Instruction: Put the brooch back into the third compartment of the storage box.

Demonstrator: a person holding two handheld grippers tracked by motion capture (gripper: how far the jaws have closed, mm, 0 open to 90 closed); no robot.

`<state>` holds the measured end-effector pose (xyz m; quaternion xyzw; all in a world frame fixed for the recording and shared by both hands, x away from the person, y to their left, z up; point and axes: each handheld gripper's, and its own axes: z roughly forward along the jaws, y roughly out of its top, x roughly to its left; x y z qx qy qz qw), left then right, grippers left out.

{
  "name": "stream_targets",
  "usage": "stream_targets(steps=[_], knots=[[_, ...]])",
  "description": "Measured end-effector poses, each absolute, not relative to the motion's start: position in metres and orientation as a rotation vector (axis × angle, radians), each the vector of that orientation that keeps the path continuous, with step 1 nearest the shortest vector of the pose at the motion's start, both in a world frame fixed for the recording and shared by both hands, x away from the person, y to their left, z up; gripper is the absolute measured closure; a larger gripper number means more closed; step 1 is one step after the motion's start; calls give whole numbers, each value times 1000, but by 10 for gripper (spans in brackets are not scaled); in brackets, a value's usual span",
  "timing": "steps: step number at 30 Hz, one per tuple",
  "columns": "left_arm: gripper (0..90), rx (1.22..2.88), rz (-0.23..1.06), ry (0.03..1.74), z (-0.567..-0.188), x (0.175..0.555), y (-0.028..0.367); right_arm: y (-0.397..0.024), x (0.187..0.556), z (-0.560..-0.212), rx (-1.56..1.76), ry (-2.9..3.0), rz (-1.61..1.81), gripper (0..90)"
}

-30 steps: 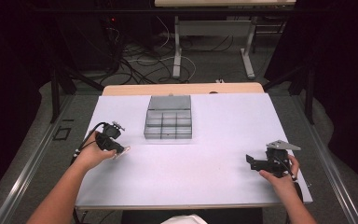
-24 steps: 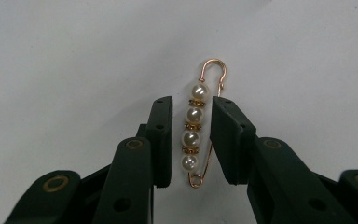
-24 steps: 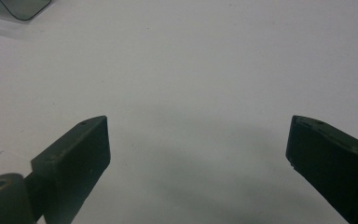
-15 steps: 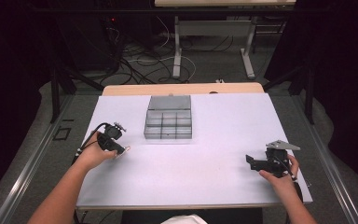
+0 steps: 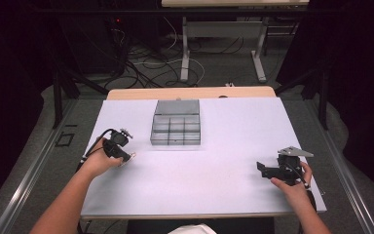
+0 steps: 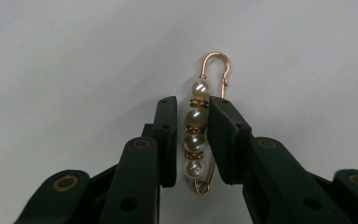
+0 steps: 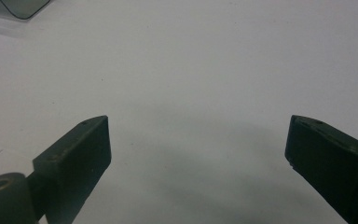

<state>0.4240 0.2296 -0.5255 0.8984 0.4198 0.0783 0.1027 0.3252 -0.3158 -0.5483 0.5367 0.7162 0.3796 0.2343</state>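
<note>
A gold safety-pin brooch strung with several pearls (image 6: 196, 122) lies on the white table. In the left gripper view my left gripper (image 6: 192, 105) has one jaw on each side of the pearls. The jaws have just been closing, and the pads press against the beads. In the high view the left gripper (image 5: 126, 156) points down at the table's left side, in front of the box. My right gripper (image 5: 262, 169) rests near the table's right front edge. Its jaws (image 7: 198, 140) stand wide open over bare table, with nothing between them.
A grey compartment box (image 5: 175, 127) with several cells sits at the back middle of the white table (image 5: 199, 195). Its clear corner (image 7: 21, 7) shows at the top left of the right gripper view. Cables and desk legs lie on the floor beyond.
</note>
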Motion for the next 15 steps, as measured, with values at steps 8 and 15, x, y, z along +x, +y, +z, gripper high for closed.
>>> stream_targets(steps=[8, 15], knots=[[787, 2656, 220, 1232, -526, 424, 228, -316, 325, -548, 1471, 1968, 1042, 67], [795, 2657, 215, 1231, -526, 424, 229, -316, 326, -549, 1472, 1967, 1042, 68]])
